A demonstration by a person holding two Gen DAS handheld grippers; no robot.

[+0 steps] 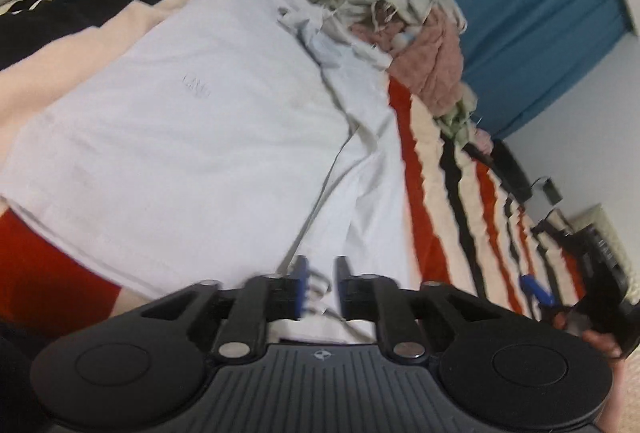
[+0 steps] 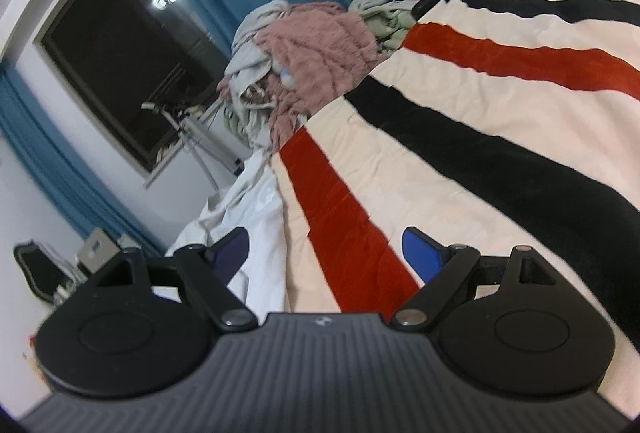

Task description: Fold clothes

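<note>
- My left gripper [image 1: 320,283] stood part open — nothing pinched, white shirt [image 1: 192,121] just below its tips.
- My right gripper [image 2: 326,253] gaped wide, empty, over the striped blanket [image 2: 480,121].
- Shirt lay spread flat beside the clothes pile [image 1: 420,45].

Left tongs [image 1: 320,283] narrowly parted; right tongs [image 2: 326,253] spread wide.
</note>
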